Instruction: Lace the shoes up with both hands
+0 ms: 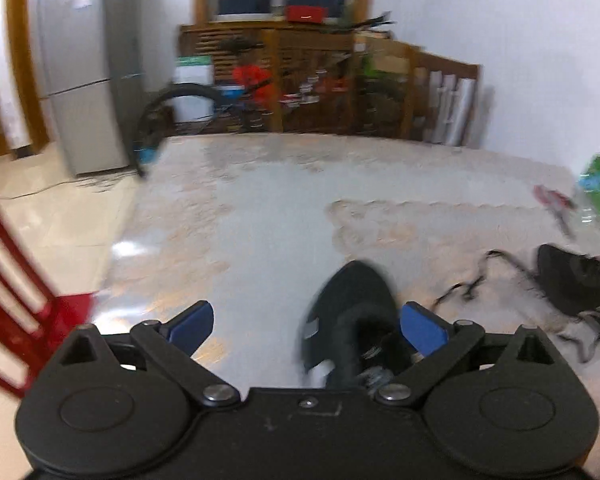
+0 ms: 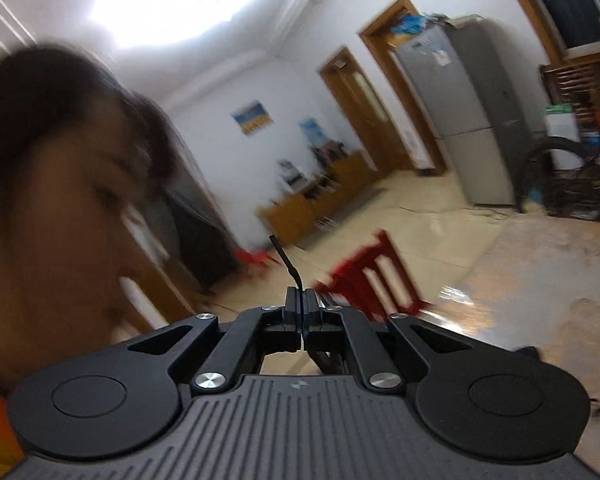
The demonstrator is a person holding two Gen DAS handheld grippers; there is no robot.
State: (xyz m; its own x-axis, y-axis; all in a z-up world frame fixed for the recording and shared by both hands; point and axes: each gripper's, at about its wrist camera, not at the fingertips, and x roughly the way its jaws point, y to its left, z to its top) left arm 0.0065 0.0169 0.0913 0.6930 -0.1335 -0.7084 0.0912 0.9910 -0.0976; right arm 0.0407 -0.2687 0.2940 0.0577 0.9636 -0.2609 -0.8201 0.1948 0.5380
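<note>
Left hand-held gripper [image 1: 306, 328]: jaws spread wide, blue pads [image 1: 191, 320] apart, nothing pinched.
Near shoe [image 1: 350, 316]: black, on the worktop [image 1: 259, 208], between the spread fingers, closer to the right pad; contact unclear.
Loose lace [image 1: 466, 286]: dark, lying on the worktop between the 2 shoes.
Second shoe [image 1: 576, 282]: black, at the right edge.
Right hand-held gripper [image 2: 300, 300]: jaws pressed together, pinching a black lace end [image 2: 285, 260] that sticks up.
Person [image 2: 51, 200]: blurred, close on the left.
Red chair [image 2: 374, 276]: beyond the gripper.
Fridge [image 1: 79, 76]: far left.
</note>
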